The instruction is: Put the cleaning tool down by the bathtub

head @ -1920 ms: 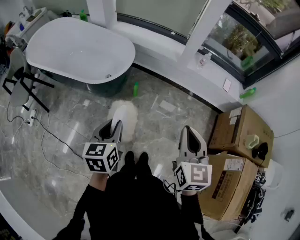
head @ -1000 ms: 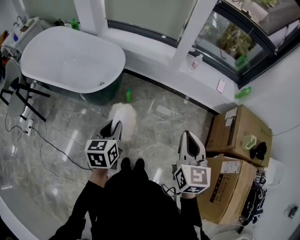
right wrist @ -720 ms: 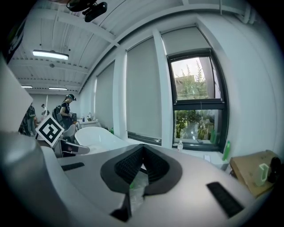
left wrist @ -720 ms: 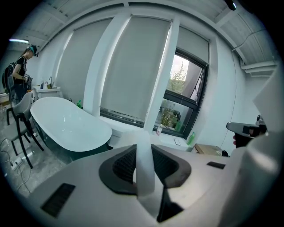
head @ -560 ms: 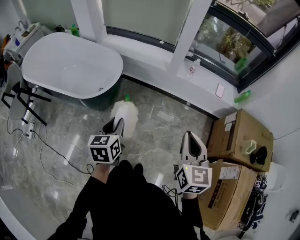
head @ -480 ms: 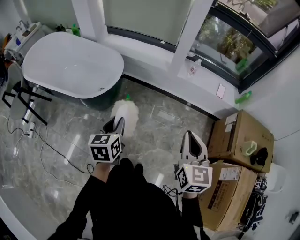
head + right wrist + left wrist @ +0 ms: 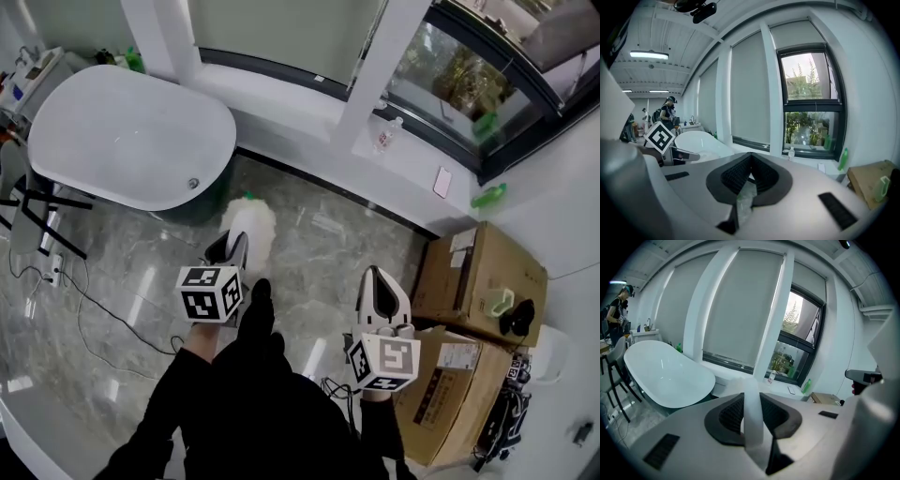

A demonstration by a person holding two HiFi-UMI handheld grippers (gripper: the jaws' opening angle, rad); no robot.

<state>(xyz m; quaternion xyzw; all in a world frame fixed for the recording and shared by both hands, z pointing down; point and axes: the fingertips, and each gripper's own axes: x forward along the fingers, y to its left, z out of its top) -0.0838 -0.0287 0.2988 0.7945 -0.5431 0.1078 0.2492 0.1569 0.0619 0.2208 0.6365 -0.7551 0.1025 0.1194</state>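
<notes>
Left tool (image 7: 752, 404) tight around duster handle (image 7: 753, 432), fluffy head (image 7: 251, 223) partly behind it; right tool (image 7: 750, 161) jaws together, empty.

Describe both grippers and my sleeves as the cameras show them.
The left gripper and the right gripper have pale grey-white shells tapering to black ribbed pads. Each carries a white cube printed with black square markers. The sleeves are black.

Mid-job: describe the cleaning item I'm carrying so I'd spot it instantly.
Find the white oval bathtub at the upper left of the head view. Just below its near end, the fluffy white duster juts out from the left tool, which is shut on its pale handle. It is the only shaggy thing there; the item just beyond it is small and green.
</notes>
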